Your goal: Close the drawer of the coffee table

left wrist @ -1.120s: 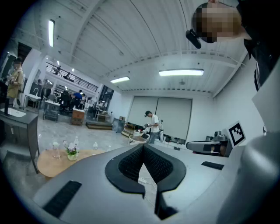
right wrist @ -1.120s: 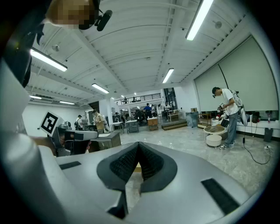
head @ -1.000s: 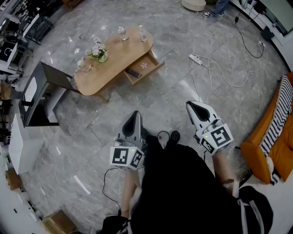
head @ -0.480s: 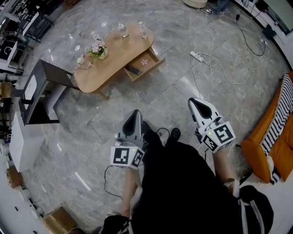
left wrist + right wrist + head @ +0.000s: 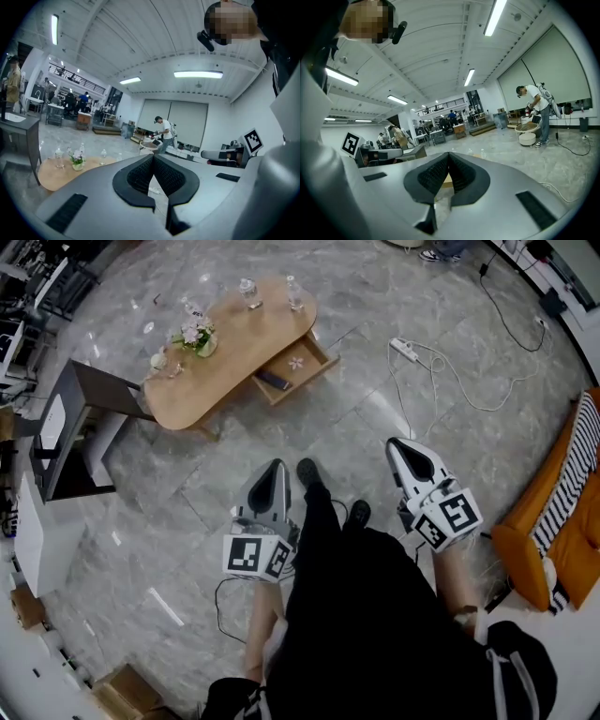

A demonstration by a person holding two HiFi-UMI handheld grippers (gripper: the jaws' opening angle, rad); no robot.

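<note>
The oval wooden coffee table (image 5: 234,357) stands at the upper left of the head view, its drawer (image 5: 298,367) pulled out toward the right with a dark flat object and a small pale item inside. My left gripper (image 5: 275,468) and right gripper (image 5: 397,445) are held at waist height far short of the table, both shut with nothing between the pads. In the left gripper view the left gripper (image 5: 153,156) points over the table top (image 5: 51,173). In the right gripper view the right gripper (image 5: 449,154) hides most of the table.
Bottles, glasses and a small flower pot (image 5: 195,337) stand on the table. A dark side table (image 5: 80,427) is to its left. A power strip with white cable (image 5: 405,348) lies on the floor to the right, an orange sofa (image 5: 558,531) at far right. Other people (image 5: 536,110) work in the background.
Both grippers and the person have advanced a step toward the coffee table; one foot now shows ahead between the grippers. The jaws stay shut and the drawer stays pulled out.
</note>
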